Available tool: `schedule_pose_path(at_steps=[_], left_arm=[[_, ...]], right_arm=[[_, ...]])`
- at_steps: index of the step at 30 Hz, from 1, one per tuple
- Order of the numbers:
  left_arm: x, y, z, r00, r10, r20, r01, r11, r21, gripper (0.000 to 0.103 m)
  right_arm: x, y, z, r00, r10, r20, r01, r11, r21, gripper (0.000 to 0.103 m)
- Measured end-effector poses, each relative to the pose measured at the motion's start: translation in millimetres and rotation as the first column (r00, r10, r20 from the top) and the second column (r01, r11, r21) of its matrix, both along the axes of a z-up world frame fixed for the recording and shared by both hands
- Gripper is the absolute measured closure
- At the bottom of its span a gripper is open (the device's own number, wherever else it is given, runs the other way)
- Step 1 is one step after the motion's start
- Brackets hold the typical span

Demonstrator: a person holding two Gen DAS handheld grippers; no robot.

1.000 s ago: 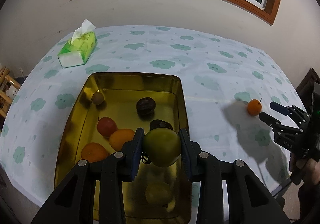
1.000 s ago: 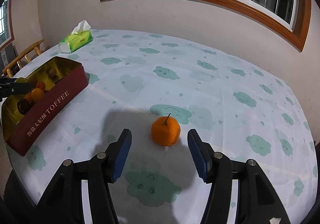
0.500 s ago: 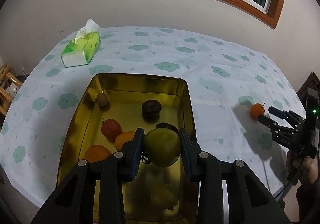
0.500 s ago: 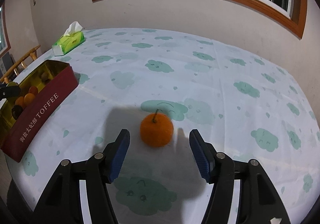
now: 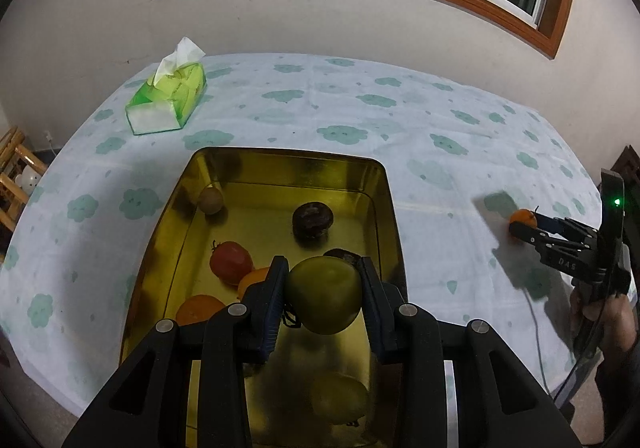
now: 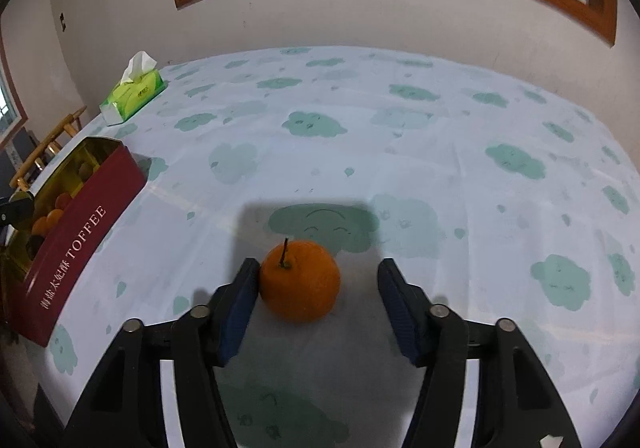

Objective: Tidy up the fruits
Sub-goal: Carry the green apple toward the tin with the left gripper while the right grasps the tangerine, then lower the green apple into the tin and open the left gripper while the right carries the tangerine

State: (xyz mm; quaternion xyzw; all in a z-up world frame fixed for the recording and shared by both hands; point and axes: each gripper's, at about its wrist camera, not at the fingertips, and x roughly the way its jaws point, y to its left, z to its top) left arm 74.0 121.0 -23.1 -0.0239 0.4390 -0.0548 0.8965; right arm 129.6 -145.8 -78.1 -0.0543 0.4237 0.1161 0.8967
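At the far left of the table (image 5: 400, 120), covered in a pale cloth with green cloud shapes, lay a green tissue pack (image 5: 168, 104) with a tissue sticking up. Nearer and to its right stood the toffee tin (image 5: 384, 208), gold inside and red outside. In it lay a small brown fruit (image 5: 211, 200) by the far left corner, a red fruit (image 5: 231, 262), two orange fruits (image 5: 198, 308) near the left wall, a dark round fruit (image 5: 312, 217) toward the far right, and a pale green fruit (image 5: 340, 396) at the near end.

Above the tin, the left gripper (image 5: 323, 298) was clamped on a green fruit (image 5: 324, 294), both blue pads pressed to its sides, the fruit held clear of the tin floor.

Well to the right, on the bare cloth, sat a small orange (image 6: 300, 280) with a short stem pointing up. The right gripper (image 6: 316, 288) straddled it with its jaws closing: the left pad (image 6: 240, 300) was touching the orange's side, while the right pad stood apart from it. In the left wrist view a hand (image 5: 604, 316) held that gripper at the table's right edge.
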Motion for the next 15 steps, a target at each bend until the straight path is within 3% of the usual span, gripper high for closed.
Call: schedule_pose_path(at_steps=[2,5,15], left_arm=[[1,0,-1,1.000,0.005,0.003,-0.005,1.000,0.014,0.067],[1,2,-2,1.000,0.012,0.010,-0.013,0.999,0.035,0.067],[-2,3,-4,0.998,0.040,0.038,-0.045,0.991,0.128,0.066]], right_arm=[[2,2,-2,0.999,0.030,-0.017,-0.029,0.999,0.026,0.067],[-1,9,-2,0.999,0.050,-0.011,-0.050,0.999,-0.002,0.068],[-33,29,39,0.992,0.114,0.051,-0.118,0.988,0.096,0.068]])
